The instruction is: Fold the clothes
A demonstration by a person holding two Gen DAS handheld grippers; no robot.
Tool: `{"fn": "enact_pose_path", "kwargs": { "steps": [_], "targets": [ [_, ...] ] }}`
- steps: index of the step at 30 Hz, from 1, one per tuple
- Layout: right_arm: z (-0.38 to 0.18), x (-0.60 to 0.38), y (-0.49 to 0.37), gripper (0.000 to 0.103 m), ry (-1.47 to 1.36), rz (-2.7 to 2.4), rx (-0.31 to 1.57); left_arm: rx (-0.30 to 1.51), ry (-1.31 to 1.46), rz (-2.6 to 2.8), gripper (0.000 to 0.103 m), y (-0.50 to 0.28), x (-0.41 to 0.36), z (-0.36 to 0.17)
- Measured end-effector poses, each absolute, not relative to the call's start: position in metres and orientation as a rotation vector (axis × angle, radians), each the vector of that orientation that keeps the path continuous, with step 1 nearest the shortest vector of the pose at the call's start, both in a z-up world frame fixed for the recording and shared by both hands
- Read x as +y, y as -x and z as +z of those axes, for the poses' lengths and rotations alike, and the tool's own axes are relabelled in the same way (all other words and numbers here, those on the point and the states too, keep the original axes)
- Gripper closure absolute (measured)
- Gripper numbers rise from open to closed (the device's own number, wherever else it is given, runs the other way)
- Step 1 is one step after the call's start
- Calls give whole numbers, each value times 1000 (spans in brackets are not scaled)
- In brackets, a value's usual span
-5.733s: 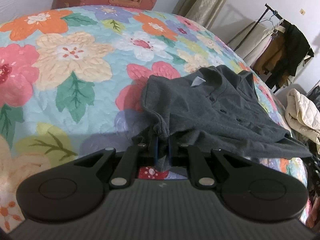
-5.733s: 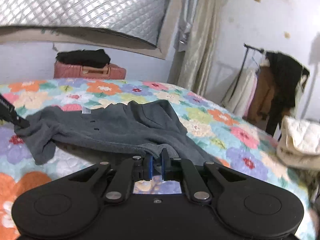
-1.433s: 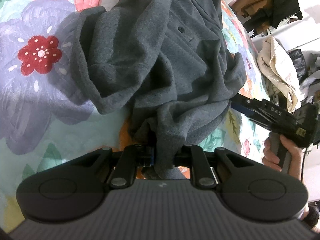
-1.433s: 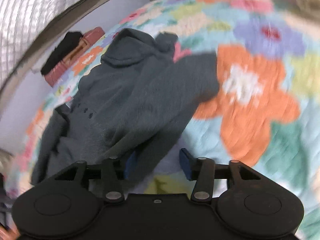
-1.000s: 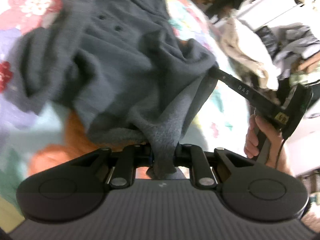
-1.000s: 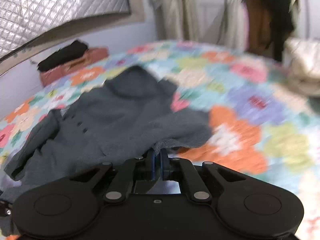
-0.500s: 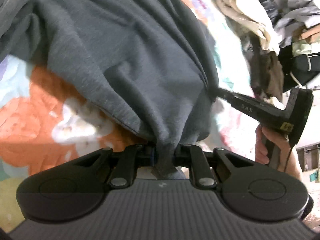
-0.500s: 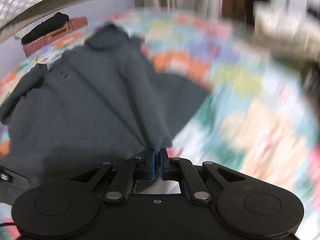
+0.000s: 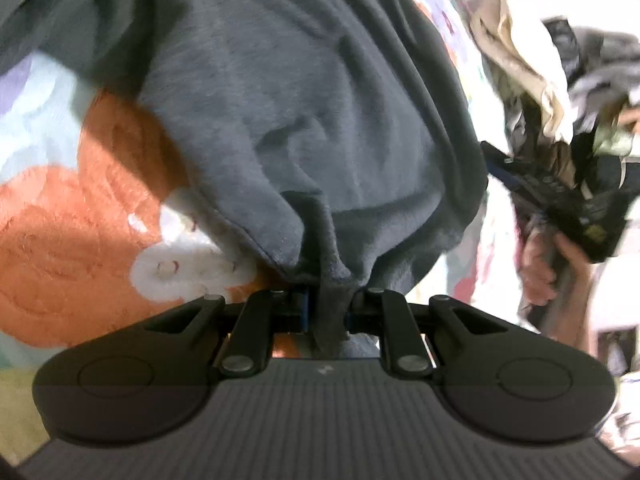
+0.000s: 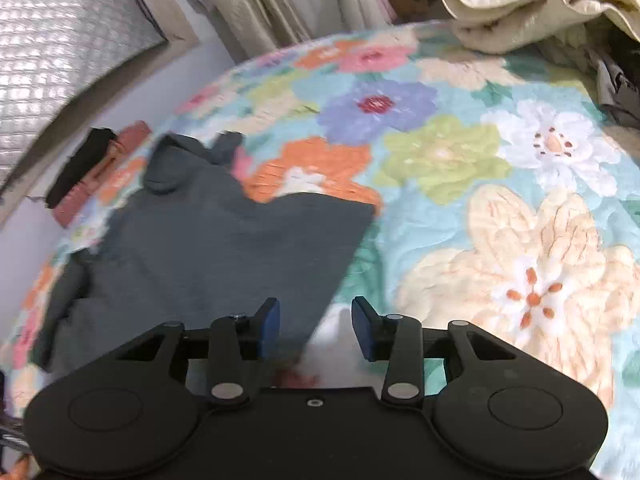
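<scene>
One grey shirt [image 10: 208, 256] lay on the floral bed [image 10: 520, 248], long axis running away from the right tool [image 10: 314, 326] toward upper left, collar farthest. Right tool: spread apart, hem edge between its fingers. Left tool [image 9: 326, 312]: clenched on bunched hem. Left view alone showed the hand [image 9: 540, 268]; right view alone, the cream quilt [image 10: 520, 4].

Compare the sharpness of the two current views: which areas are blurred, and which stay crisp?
Left wrist view: the right gripper is motion-smeared; the grey shirt and left gripper stay fairly crisp. Right wrist view: far bedspread soft, near flowers sharp.
</scene>
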State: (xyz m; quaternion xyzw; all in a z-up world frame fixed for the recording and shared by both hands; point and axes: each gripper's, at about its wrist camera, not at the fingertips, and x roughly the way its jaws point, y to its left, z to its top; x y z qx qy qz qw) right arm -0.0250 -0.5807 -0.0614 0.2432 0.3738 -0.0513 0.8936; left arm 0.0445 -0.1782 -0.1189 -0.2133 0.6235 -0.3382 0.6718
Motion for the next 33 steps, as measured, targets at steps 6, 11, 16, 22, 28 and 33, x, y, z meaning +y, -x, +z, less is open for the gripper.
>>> {"fn": "enact_pose_path", "kwargs": {
  "steps": [6, 11, 16, 22, 28, 33],
  "targets": [
    [-90, -599, -18, 35, -583, -48, 759, 1322, 438, -780, 89, -40, -187, -113],
    [-83, -595, -47, 96, -459, -94, 748, 1267, 401, -796, 92, -34, -188, -102],
    [-33, -593, -16, 98, -253, -196, 549, 1196, 498, -846, 93, -30, -181, -75],
    [-1, -608, -21, 98, -113, -289, 514, 1215, 550, -837, 93, -24, -203, -83],
    [-34, -626, -43, 92, -185, -363, 670, 1232, 306, -743, 93, 0, -236, -95],
    [-29, -602, -7, 63, -286, -292, 677, 1256, 366, -757, 93, -10, -221, -89]
  ]
}}
